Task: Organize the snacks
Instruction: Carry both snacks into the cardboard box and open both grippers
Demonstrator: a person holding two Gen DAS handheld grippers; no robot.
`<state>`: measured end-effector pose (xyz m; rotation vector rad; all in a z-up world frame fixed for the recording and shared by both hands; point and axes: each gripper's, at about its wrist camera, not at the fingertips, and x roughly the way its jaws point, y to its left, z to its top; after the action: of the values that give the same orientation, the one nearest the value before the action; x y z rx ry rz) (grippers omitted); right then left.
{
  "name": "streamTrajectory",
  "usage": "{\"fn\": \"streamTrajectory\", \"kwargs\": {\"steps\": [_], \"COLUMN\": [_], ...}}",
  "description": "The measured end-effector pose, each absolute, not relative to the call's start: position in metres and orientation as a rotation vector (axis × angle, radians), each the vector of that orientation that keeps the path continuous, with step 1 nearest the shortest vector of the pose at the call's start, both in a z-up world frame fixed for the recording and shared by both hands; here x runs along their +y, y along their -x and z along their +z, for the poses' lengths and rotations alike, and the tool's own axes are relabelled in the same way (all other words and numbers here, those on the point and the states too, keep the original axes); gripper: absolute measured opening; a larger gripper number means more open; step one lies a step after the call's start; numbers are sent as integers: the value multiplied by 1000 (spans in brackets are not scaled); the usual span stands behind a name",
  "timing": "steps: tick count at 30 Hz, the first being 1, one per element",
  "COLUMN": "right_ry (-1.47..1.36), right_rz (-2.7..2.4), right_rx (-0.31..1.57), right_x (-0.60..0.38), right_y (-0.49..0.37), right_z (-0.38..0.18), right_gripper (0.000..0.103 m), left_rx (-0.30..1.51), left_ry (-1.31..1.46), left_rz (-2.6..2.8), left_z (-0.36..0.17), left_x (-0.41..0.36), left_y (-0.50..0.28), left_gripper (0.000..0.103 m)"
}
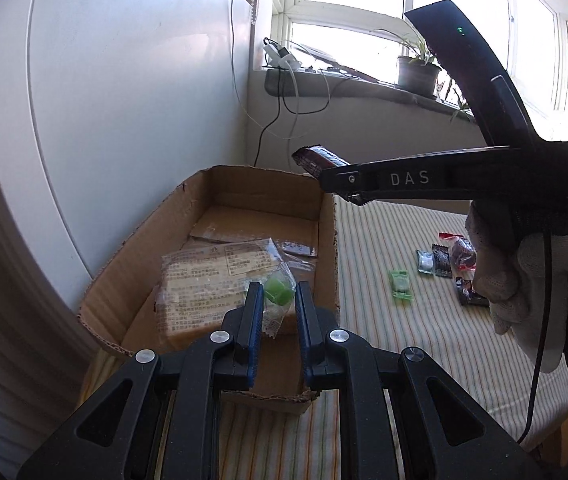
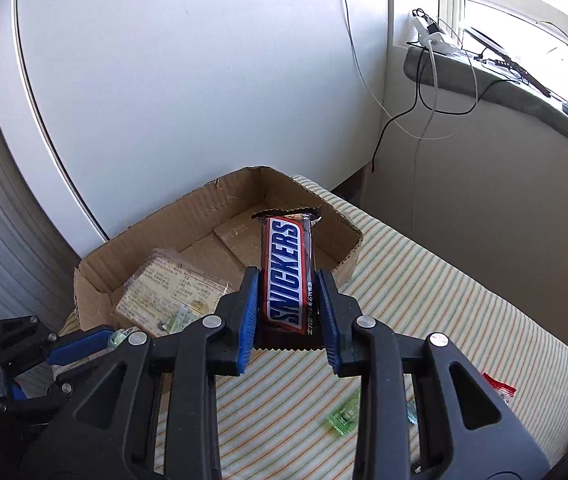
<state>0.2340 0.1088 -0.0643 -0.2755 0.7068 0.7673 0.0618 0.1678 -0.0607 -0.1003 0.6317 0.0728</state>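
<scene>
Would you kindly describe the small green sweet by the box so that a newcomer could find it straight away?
Start at the open cardboard box at the left end of the striped cloth. Above its near end hangs the left tool, and the green sweet sits between its blue pads. Its clear wrapper and raised position distinguish it from the green packet lying flat on the cloth.

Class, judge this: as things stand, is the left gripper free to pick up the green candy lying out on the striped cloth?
Probably not: the left gripper already holds a green sweet over the box.
</scene>
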Motion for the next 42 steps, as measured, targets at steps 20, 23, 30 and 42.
{"fn": "streamTrajectory", "kwargs": {"steps": [20,23,30,42], "right_ry": [282,288,303,275], "right_rz": [796,798,793,751], "right_rx": [787,777,760,680], "right_x": [159,160,158,112], "right_y": [-268,-266,-260,-237], "right_z": [-93,-91,-84,-56], "right_gripper": [30,30,31,68], "left_rx": [636,630,620,579], "left_ry": [87,81,87,73], "left_rz": [89,93,107,122], "left_z": [-61,-60,-56,-38], "left_x": [172,170,168,159], "left_y": [-68,-67,-64,-49], "left_gripper": [18,18,25,27]}}
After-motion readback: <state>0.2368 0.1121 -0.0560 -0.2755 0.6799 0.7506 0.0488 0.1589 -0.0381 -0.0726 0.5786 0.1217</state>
